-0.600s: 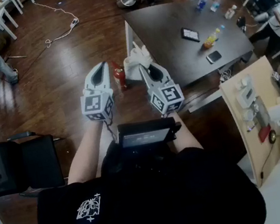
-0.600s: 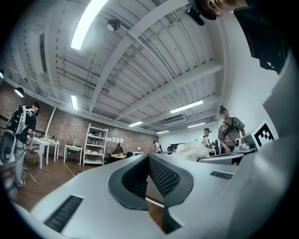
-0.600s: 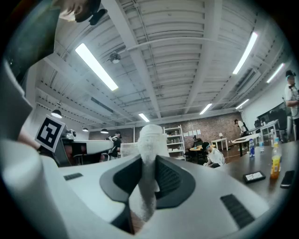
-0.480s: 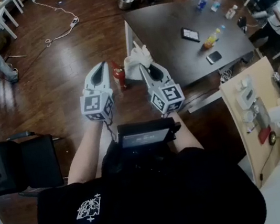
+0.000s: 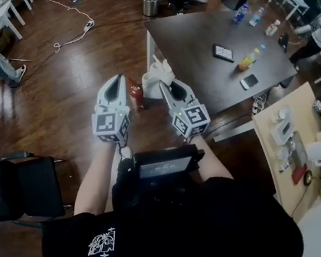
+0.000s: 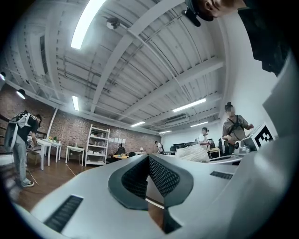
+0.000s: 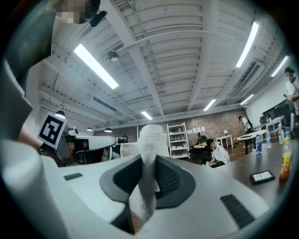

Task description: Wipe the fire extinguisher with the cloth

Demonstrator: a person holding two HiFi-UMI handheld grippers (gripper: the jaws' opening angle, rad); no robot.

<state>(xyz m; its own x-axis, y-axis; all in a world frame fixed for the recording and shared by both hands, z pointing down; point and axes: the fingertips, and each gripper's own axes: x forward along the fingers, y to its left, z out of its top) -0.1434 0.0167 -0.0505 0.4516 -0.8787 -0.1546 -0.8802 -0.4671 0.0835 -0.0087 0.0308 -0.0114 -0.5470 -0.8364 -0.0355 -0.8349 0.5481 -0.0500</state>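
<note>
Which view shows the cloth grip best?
Right gripper view: the cloth sits mid-frame, pinched between the jaws of the right tool. Head view shows it only as a small white bunch beyond that tool. Left gripper view catches just a white lump at right.

The fire extinguisher (image 5: 136, 92) shows in the head view only as a small red body beside the left hand-held gripper (image 5: 118, 77). We cannot make out its valve or label, nor tell whether the cloth (image 5: 156, 75) touches it. The cloth's lower end is hidden behind the right hand-held gripper (image 5: 163, 85). In the right gripper view it runs down between the closed jaws, out of sight. The cloth covers the tabletop's (image 5: 195, 46) near corner. The chair (image 5: 13, 192) is cut by the left edge.
</note>
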